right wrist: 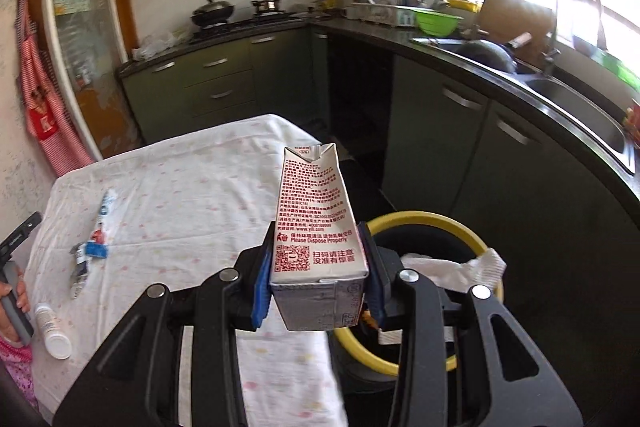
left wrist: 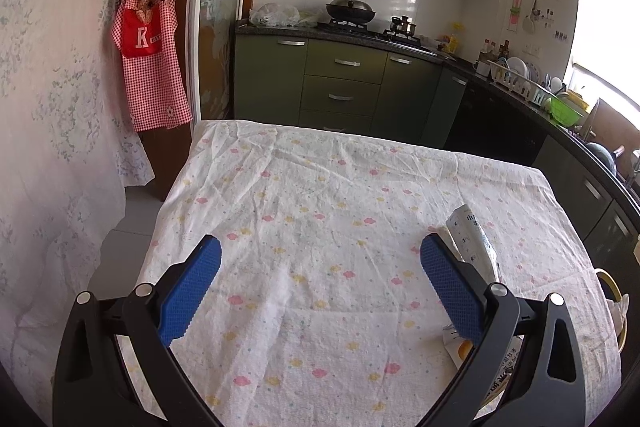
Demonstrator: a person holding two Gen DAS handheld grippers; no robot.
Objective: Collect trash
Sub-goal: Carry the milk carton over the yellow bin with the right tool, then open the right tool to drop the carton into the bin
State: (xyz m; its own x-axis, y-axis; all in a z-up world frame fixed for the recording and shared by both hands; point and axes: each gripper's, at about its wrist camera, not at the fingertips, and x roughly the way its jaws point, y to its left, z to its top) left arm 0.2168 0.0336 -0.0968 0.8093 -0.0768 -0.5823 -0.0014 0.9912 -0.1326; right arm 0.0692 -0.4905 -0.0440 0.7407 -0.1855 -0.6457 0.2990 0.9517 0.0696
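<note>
Right gripper (right wrist: 318, 281) has its blue pads clamped on both sides of a milk carton (right wrist: 316, 223), a small white one with red print and a QR code, held lying along the fingers with its folded top pointing away. It hangs past the table's edge, right by a bin with a yellow rim (right wrist: 420, 217) sitting on the floor beside the table. Some crumpled white paper (right wrist: 460, 269) drapes over that rim.

Left gripper (left wrist: 320, 283) hovers over the table with its jaws spread wide and nothing between them, just the wrinkly white tablecloth (left wrist: 312, 195) with little pink and yellow clouds. Tucked behind its right finger lies a flattened white packet (left wrist: 474, 243) with print on it, and another printed wrapper (left wrist: 460, 347) peeks out lower down.

From the right wrist view, more trash is still on the cloth: a squeezed toothpaste tube (right wrist: 105, 209), a crumpled blue and silver wrapper (right wrist: 86, 259), and a white plastic tube (right wrist: 52, 331) near the table's edge. A person's hand (right wrist: 12, 307) shows at the far left, wrapped around a grey handle.

Background is a kitchen with green cabinets (left wrist: 340, 83), a lidded wok (left wrist: 351, 9) on the stove and a red gingham apron (left wrist: 150, 47) on the wall.
</note>
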